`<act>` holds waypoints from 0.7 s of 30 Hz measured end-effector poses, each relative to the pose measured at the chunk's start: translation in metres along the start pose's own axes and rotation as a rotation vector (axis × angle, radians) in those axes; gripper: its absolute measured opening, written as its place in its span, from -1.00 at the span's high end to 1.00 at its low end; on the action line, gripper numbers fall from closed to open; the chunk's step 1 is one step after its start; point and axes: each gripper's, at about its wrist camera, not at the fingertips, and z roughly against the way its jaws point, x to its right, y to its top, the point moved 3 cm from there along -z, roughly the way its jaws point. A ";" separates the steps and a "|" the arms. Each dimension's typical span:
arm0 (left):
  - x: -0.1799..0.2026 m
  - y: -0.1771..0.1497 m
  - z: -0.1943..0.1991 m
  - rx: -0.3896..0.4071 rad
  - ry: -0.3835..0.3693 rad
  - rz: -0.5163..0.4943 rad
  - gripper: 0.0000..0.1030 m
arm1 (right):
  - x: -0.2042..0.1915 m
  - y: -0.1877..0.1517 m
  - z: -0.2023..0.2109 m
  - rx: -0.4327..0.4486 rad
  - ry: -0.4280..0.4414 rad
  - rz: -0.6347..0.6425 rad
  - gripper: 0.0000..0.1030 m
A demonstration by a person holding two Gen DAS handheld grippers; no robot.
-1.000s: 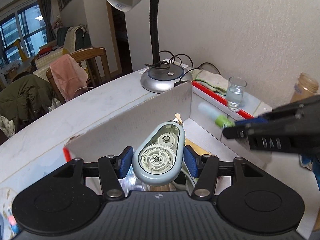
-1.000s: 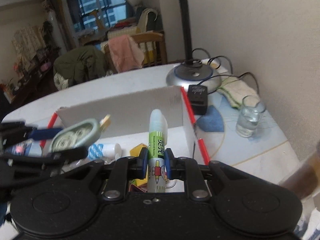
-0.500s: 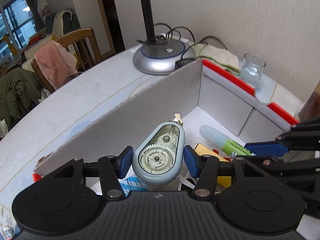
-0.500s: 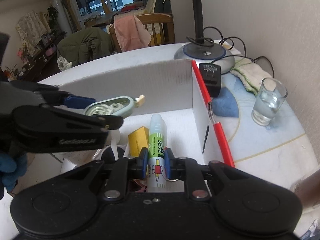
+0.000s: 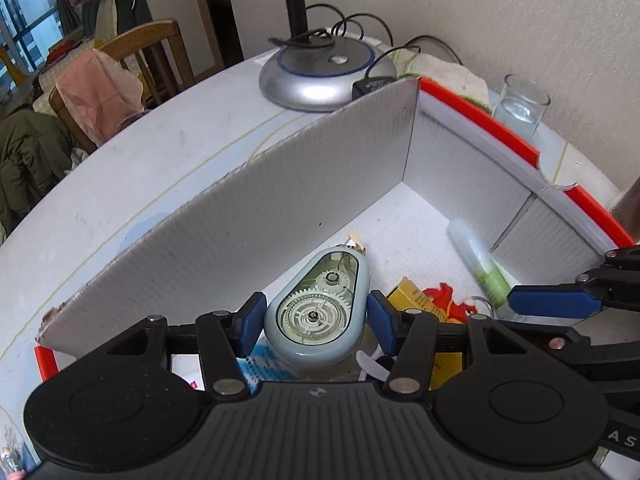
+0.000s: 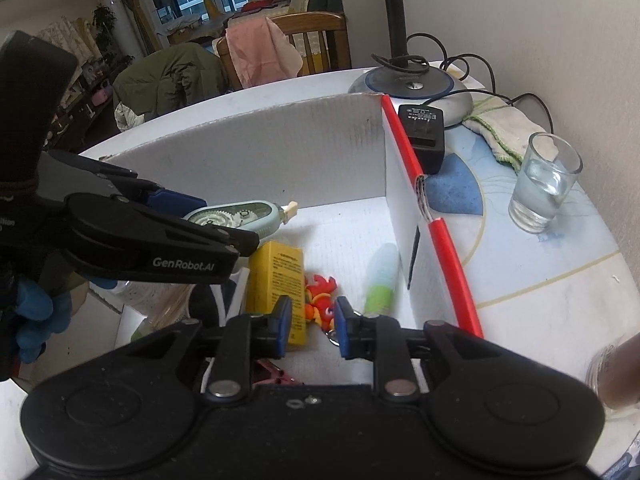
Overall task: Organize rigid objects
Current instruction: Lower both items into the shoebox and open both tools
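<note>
Blue-padded left hand-held gripper (image 5: pixel 315 322): jaws part-open and pressed on both sides of a pale grey-green teardrop-shaped correction tape dispenser (image 5: pixel 318 312), gears showing through its clear face, tip pointing away; it is held above the inside of the box.
Blue-padded right hand-held gripper (image 6: pixel 310 326): jaws have just been opening and stand apart with nothing between them; they hang over the box floor.
Green-and-white glue stick (image 6: pixel 382 280): lies blurred on the box floor, just past and to the right of the right hand-held gripper, close to the box's right wall, not touched by the pads.
Yellow rectangular carton (image 6: pixel 280 276): lies on the box floor just left of the glue stick's side, next to a small red-and-orange figure (image 6: pixel 320 296).
White corrugated cardboard box with red outer edges (image 6: pixel 280 152): open-topped, stands on the table, walls upright around the things.
Blue-gloved hand (image 6: pixel 28 320): at the left edge of the right wrist view, behind the left hand-held gripper.
White table (image 5: pixel 132 184): carries the box.
Black power adapter (image 6: pixel 422 132): just outside the box's right wall.
Clear drinking glass (image 6: pixel 544 184): holds water, stands well right of the box.
Silver round lamp base (image 5: pixel 324 74): beyond the box's far corner, cables coiled on it.
</note>
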 end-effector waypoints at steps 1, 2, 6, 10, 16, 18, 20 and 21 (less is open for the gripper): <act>-0.001 -0.001 -0.001 -0.007 0.000 0.001 -0.07 | 0.000 0.000 0.000 -0.001 0.002 -0.005 0.52; -0.002 -0.001 -0.002 -0.014 0.001 0.003 -0.07 | 0.000 -0.001 0.001 -0.001 0.006 -0.007 0.50; -0.003 -0.003 -0.001 -0.015 0.002 0.011 -0.07 | -0.002 -0.002 0.006 0.008 0.005 -0.011 0.29; -0.002 -0.004 0.007 0.006 0.008 0.012 -0.22 | -0.002 -0.004 0.012 0.019 0.007 -0.016 0.25; -0.002 -0.006 0.029 0.060 -0.013 0.041 -0.24 | -0.004 -0.005 0.026 0.047 -0.003 -0.021 0.22; -0.001 -0.008 0.038 0.077 -0.016 0.050 -0.24 | -0.007 -0.005 0.031 0.059 -0.006 -0.019 0.20; -0.001 -0.010 0.048 0.098 -0.025 0.057 -0.25 | -0.010 -0.005 0.037 0.070 -0.004 -0.018 0.18; -0.001 -0.012 0.053 0.108 -0.025 0.059 -0.25 | -0.012 -0.005 0.041 0.076 -0.006 -0.015 0.18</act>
